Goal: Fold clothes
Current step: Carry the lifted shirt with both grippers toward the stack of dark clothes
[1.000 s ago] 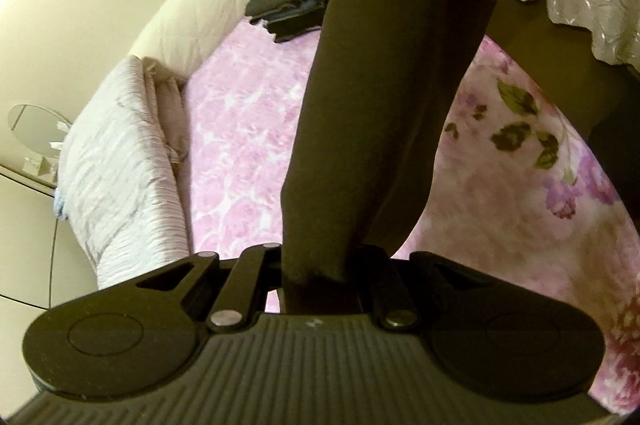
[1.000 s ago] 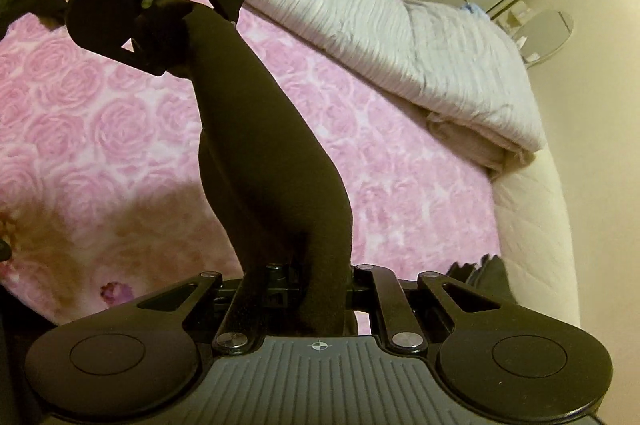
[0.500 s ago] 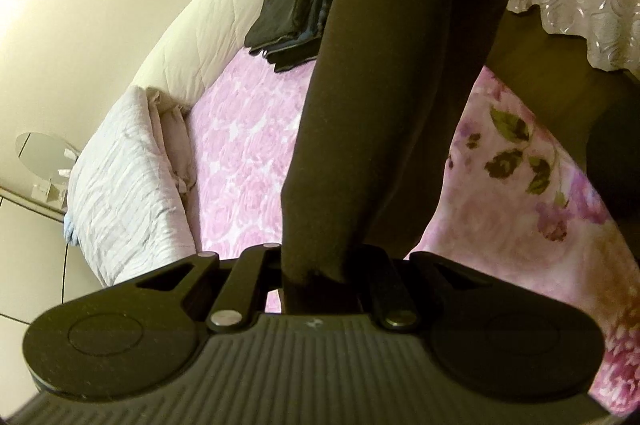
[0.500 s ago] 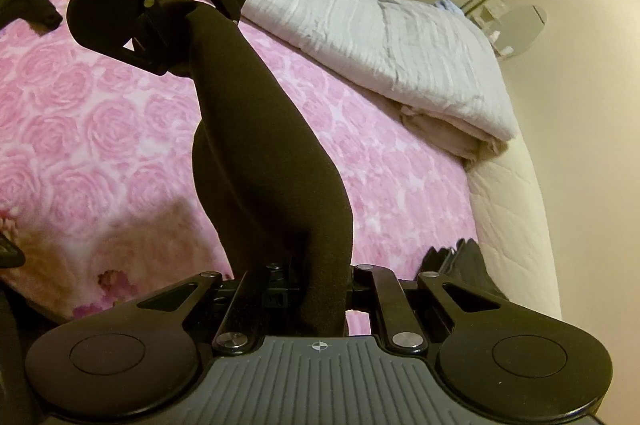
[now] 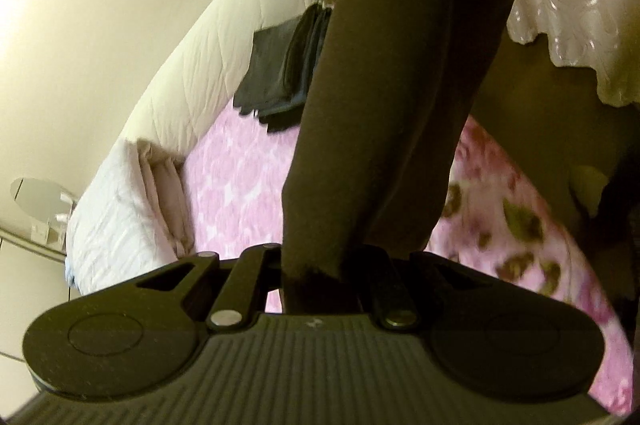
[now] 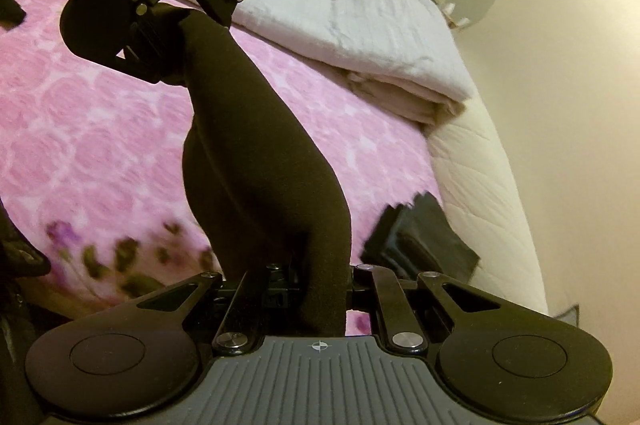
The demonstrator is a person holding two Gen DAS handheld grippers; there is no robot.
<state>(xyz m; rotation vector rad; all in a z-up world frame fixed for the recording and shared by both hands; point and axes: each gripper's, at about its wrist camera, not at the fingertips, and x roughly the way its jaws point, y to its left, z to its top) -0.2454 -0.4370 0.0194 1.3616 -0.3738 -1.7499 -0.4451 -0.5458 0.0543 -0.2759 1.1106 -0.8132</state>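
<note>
Dark brown knit garment (image 5: 384,113), soft and matte, stretched into a thick band between both grippers, above the pink rose-print bedspread (image 6: 92,129).
Left gripper (image 5: 316,277) and right gripper (image 6: 316,289) each clamp one end, jaws narrow; long axis runs gripper to gripper. Folded black stack (image 5: 280,65) near quilted mattress edge (image 5: 192,65).

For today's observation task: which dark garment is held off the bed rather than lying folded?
The dark brown garment, stretched between the left gripper and right gripper; the folded black clothes lie by the bed's edge.
</note>
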